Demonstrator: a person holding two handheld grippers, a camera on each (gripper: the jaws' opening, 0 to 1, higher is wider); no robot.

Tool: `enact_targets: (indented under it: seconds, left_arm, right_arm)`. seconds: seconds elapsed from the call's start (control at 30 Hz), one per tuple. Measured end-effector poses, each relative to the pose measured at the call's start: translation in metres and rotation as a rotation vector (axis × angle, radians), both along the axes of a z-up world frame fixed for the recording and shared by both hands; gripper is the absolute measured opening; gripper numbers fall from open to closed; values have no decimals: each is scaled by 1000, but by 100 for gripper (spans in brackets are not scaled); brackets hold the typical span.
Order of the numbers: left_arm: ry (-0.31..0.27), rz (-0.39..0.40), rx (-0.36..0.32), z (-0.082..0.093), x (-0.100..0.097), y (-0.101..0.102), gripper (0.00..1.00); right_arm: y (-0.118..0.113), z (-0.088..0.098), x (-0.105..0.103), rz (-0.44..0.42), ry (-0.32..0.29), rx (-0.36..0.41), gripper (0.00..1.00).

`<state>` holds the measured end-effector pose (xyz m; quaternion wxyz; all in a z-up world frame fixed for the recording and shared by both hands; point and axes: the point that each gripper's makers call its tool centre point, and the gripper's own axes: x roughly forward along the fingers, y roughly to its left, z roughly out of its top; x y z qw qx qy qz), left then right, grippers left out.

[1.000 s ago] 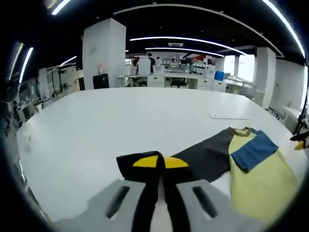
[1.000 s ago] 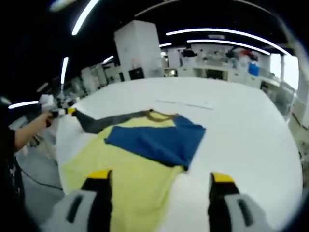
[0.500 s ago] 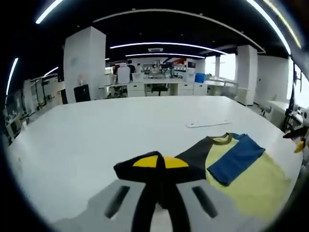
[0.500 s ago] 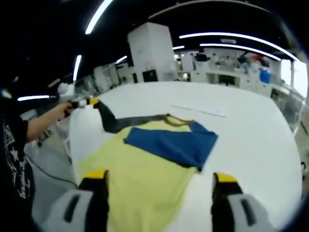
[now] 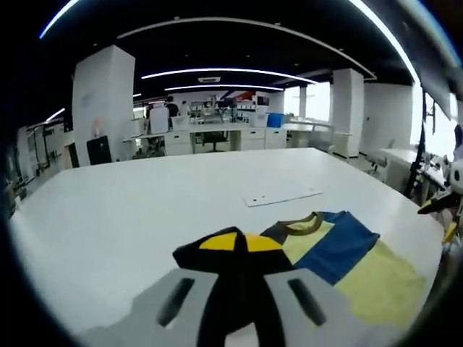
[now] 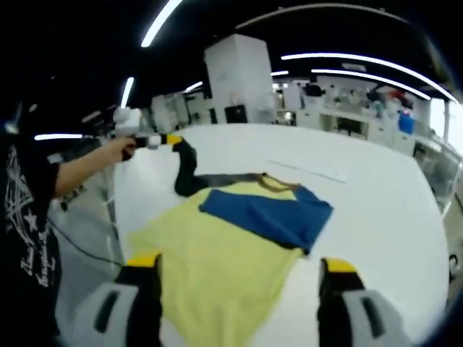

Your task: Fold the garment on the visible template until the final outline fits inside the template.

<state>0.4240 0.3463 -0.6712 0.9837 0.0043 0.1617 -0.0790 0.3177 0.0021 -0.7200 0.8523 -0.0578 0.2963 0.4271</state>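
The garment (image 6: 217, 249) lies flat on the white table (image 6: 376, 217): pale yellow body, brown collar (image 5: 300, 224), and a blue sleeve (image 6: 269, 214) folded across the chest. My left gripper (image 5: 240, 243) is shut on the end of the black sleeve (image 6: 187, 172). In the right gripper view, the left gripper (image 6: 165, 140) holds that sleeve up off the table, left of the collar. My right gripper (image 6: 240, 264) stands open above the yellow hem, with nothing between its fingers.
A thin white strip (image 5: 282, 196) lies on the table beyond the collar. The person's hand (image 6: 124, 147) and dark T-shirt (image 6: 29, 217) are at the table's left edge. Desks and pillars stand far behind. Bare table surface (image 5: 130, 210) spreads left of the garment.
The left gripper has carried the black sleeve up and inward toward the collar, so the sleeve now bends instead of lying stretched out. The right gripper remains open over the hem.
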Motion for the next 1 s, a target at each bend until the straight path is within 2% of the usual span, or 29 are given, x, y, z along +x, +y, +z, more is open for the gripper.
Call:
enact_targets:
  seconds: [0.17, 0.37, 0.8, 1.0]
  left_arm:
    - [-1, -44, -15, 0, 14, -21, 0]
    - [-2, -76, -33, 0, 24, -49, 0]
    - [-27, -140, -77, 9, 49, -94, 0]
    - [-40, -171, -96, 11, 56, -115, 0]
  right_arm:
    - [-1, 1, -4, -6, 3, 8, 89]
    - [-5, -5, -14, 14, 14, -24, 89]
    - [-8, -4, -26, 56, -1, -10, 94]
    - [-15, -10, -22, 30, 16, -7, 92]
